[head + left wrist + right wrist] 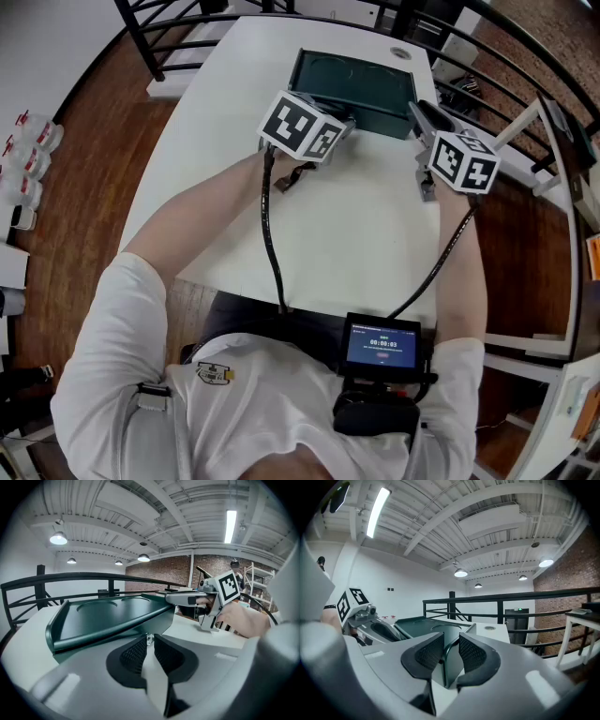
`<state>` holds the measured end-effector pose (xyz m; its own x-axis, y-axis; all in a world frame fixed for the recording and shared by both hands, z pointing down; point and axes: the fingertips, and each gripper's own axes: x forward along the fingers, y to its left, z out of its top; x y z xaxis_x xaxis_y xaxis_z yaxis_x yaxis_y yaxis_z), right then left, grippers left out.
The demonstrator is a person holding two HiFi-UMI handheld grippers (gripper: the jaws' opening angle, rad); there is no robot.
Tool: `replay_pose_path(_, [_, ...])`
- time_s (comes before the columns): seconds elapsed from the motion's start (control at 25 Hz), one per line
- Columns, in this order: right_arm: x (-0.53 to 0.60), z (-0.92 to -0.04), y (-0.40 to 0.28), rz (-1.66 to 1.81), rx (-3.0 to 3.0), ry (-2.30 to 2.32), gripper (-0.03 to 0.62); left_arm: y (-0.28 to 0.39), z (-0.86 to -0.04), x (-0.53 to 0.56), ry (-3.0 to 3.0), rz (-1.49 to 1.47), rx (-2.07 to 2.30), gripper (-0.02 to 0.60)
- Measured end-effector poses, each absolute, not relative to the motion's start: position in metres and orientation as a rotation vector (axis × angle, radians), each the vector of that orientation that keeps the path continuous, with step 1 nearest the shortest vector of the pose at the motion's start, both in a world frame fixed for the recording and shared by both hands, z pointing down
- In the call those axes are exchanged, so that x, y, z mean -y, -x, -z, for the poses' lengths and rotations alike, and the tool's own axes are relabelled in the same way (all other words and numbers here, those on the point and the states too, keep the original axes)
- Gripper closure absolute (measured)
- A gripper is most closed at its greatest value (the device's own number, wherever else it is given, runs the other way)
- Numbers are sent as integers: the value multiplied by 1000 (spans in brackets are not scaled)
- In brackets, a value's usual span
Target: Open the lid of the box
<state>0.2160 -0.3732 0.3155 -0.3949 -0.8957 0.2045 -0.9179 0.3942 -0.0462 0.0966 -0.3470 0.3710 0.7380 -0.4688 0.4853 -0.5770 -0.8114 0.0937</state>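
A dark green box (356,89) with its lid down lies at the far end of the white table (309,234). My left gripper (349,124) is at the box's near edge. In the left gripper view its pads (136,653) are almost together, pinching a small clear tab (148,640) just under the lid's rim (112,627). My right gripper (419,112) is at the box's near right corner. In the right gripper view that gripper (447,644) stands open, with the box's corner edge (449,660) in the gap between its pads.
A black railing (150,37) runs round the table's far side over a wooden floor (84,187). A round grommet (400,52) sits in the table beyond the box. White shelving (553,187) stands to the right. A small screen (382,345) hangs at the person's waist.
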Motion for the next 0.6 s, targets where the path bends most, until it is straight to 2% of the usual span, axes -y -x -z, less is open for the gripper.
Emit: replay_pose_path(0.6, [371,-316,-218,-260,2543,-1615,500,-81,-368,257,-2811,-722,703,537])
